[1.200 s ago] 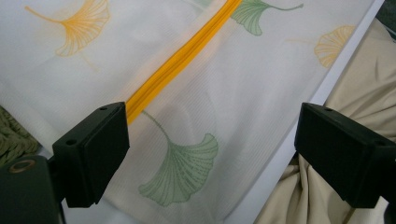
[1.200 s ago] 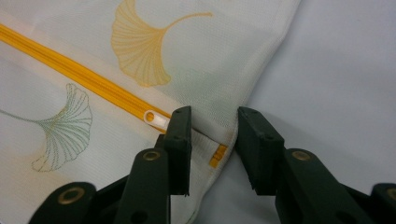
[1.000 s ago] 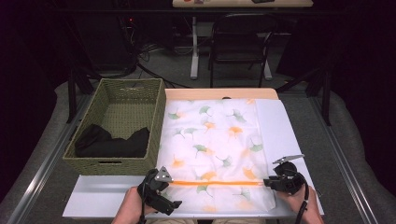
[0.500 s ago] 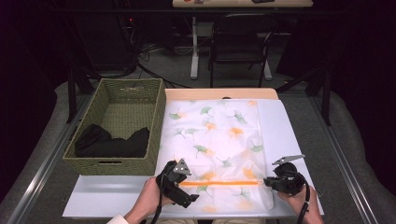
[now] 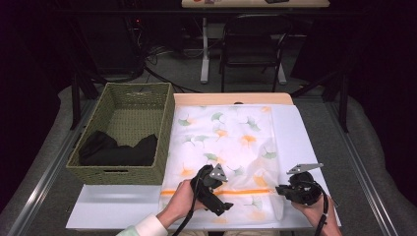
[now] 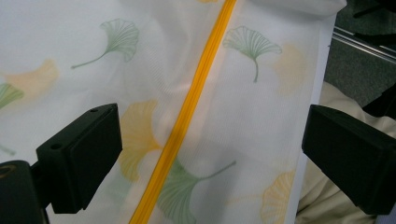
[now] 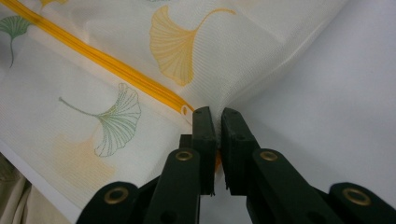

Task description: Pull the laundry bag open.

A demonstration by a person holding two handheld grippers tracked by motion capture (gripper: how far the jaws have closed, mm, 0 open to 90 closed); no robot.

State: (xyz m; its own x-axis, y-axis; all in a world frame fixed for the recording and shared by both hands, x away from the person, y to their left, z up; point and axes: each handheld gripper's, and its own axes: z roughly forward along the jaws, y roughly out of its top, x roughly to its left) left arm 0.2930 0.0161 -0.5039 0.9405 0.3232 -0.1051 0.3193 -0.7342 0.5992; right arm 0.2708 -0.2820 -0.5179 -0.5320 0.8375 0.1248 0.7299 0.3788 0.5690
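Mesh bag pinned at one end as we work its zipper.
Our right gripper (image 7: 215, 140) clamps the white leaf-printed mesh laundry bag (image 5: 231, 142) by its orange zipper (image 6: 187, 126); our left gripper (image 6: 210, 158), jaws just widening, straddles it ungripped, so a loose catch may bunch the fabric.

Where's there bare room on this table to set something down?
White sheet right of the bag is bare; so is the strip in front of the basket. The basket's far half is free, near half holds dark cloth. Crowded at the bag's near edge.
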